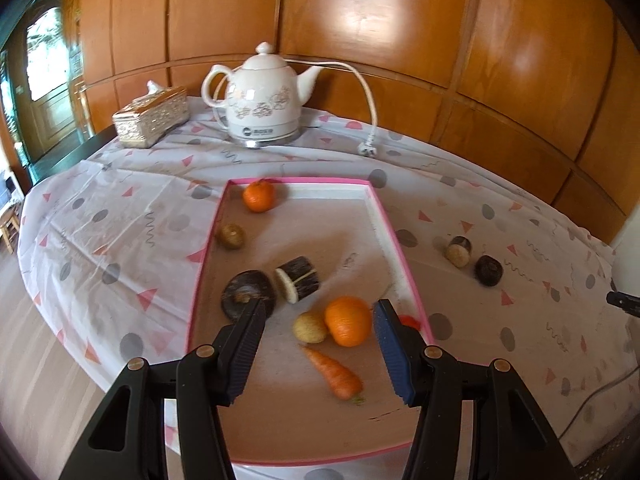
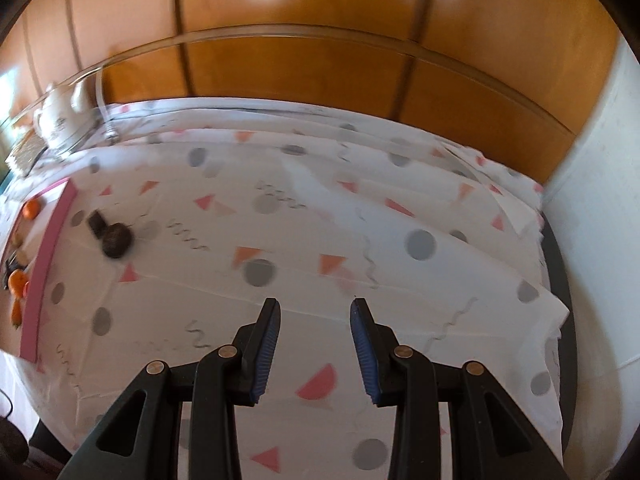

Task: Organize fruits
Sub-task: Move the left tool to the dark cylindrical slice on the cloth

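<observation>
Wood panelling backs a table under a patterned tablecloth (image 2: 320, 216), blurred in the right wrist view. Something red (image 1: 410, 321) hides behind the left gripper's (image 1: 318, 326) right finger. That gripper hangs wide open and empty above the pink-rimmed tray (image 1: 404, 264), an orange (image 1: 347, 321) and potato (image 1: 309, 327) between its tips, a carrot (image 1: 334, 372) nearer. Also empty and open, the right gripper (image 2: 315, 322) hovers over bare cloth, tray far to its left.

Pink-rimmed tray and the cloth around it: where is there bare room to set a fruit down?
Inside the tray, the far right stretch past the dark log piece is bare. Its near end is crowded: big orange, potato, carrot. The tablecloth ahead of the open right gripper is bare, right of the two dark pieces.
</observation>
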